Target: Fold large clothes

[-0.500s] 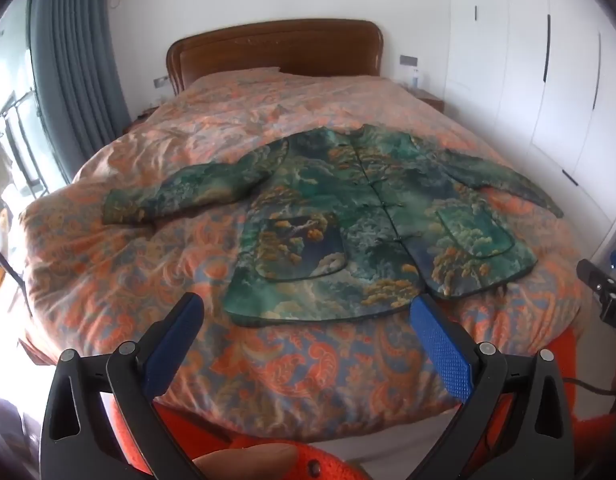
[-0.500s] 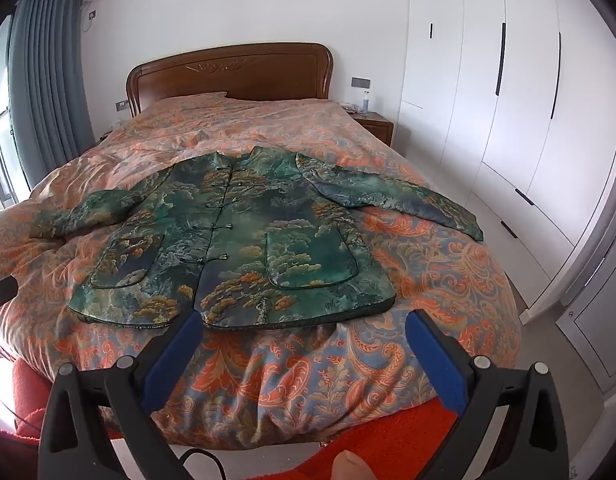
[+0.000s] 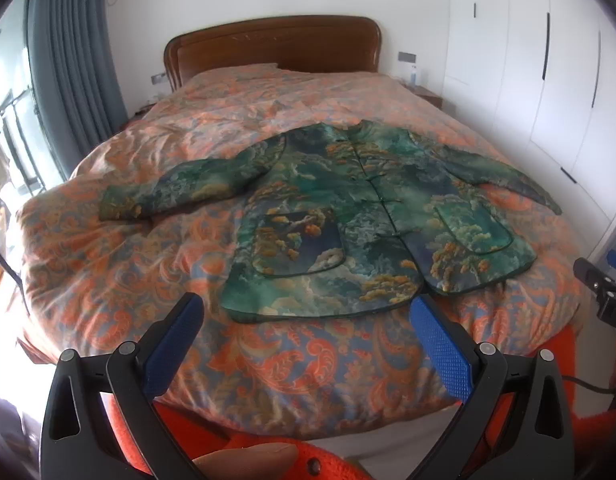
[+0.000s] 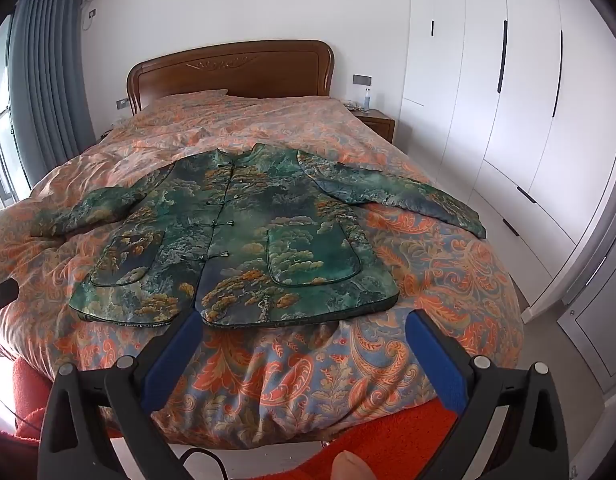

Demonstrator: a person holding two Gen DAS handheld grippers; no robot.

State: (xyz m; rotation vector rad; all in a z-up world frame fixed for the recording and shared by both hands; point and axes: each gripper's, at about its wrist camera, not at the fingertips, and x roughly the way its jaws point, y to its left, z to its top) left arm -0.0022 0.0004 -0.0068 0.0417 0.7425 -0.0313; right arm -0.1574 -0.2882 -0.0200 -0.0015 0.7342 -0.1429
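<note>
A green jacket (image 3: 356, 216) (image 4: 235, 240) with a gold tree pattern lies flat and front-up on the bed, buttoned, both sleeves spread out to the sides. Its left sleeve (image 3: 179, 188) reaches toward the window side and its right sleeve (image 4: 396, 192) toward the wardrobe. My left gripper (image 3: 308, 312) hovers open just short of the hem, near the foot of the bed, with nothing between its blue pads. My right gripper (image 4: 303, 328) is likewise open and empty, held before the hem's right half. Neither touches the cloth.
The bed carries an orange paisley duvet (image 3: 119, 272) (image 4: 428, 280) and a wooden headboard (image 4: 231, 72). White wardrobe doors (image 4: 508, 100) line the right wall, with a nightstand (image 4: 374, 120) beside the bed. Grey curtains (image 3: 67, 60) hang left. The person's orange sleeve (image 4: 388, 432) shows below.
Both views have shifted slightly closer to the bed; the jacket lies as before and both grippers stay open.
</note>
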